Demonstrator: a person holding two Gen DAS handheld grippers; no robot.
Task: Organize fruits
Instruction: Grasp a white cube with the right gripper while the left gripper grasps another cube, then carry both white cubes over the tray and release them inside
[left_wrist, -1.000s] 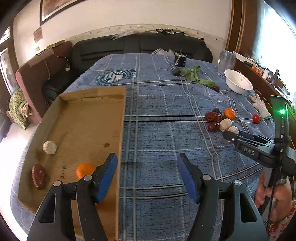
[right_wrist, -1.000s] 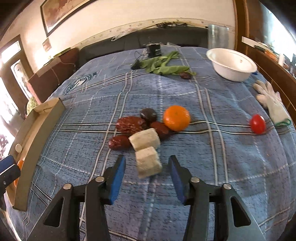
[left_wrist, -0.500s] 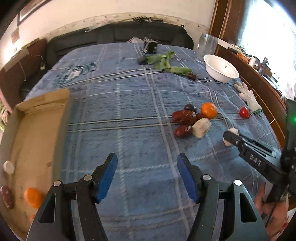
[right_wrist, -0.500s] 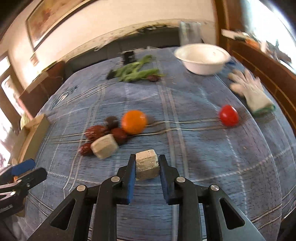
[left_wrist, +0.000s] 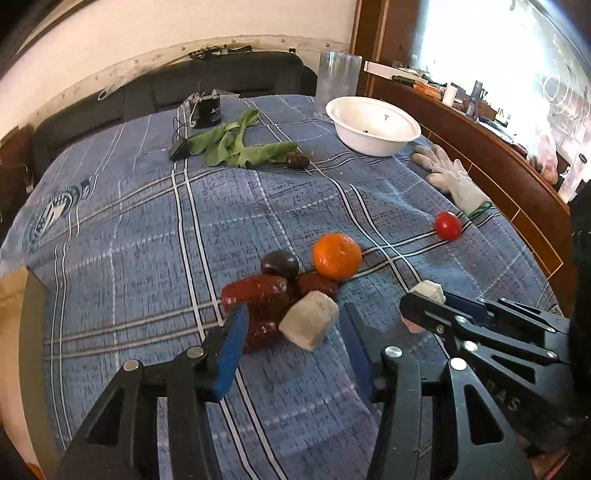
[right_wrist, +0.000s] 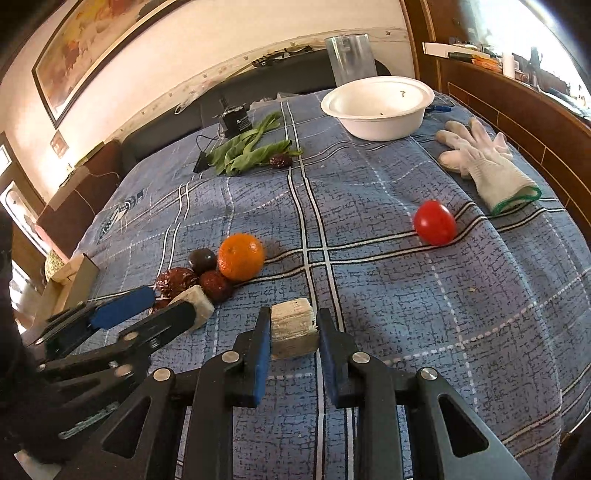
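Since 1 s ago: the right gripper (right_wrist: 291, 341) has gone from straddling the nearer pale cube to clamping it, and the left gripper (left_wrist: 291, 343) has swung off the cardboard tray (left_wrist: 16, 291) and over to the fruit pile.

Right jaws are pressed onto the pale cube (right_wrist: 293, 328), 1 blue pad on each side face. In the right wrist view the cube looks just clear of the blue plaid cloth (right_wrist: 388, 295), though I can't confirm a gap.

Left jaws are spread wide and hold nothing. The second pale cube (left_wrist: 309, 325) sits directly ahead between the 2 fingertips, slightly right of centre, resting on the cloth. It touches the red dates (left_wrist: 258, 299) on its left and back. The long date lies crosswise to the fingers, and a smaller one sits right by the left pad.

Behind the pile are a dark plum-like fruit (left_wrist: 279, 263) and the orange (left_wrist: 337, 255), which touches the dates. The cherry tomato (left_wrist: 447, 226) is well apart to the right, nearer the right hand.

My read: the left hand is the nearer one for the second cube. The cube is blocky with no clear long axis, so a straight push forward and close should do. The risk is the left pad catching the small date along with the cube.

The tray is at the far left, with only its edge in view, so both loads go that way.
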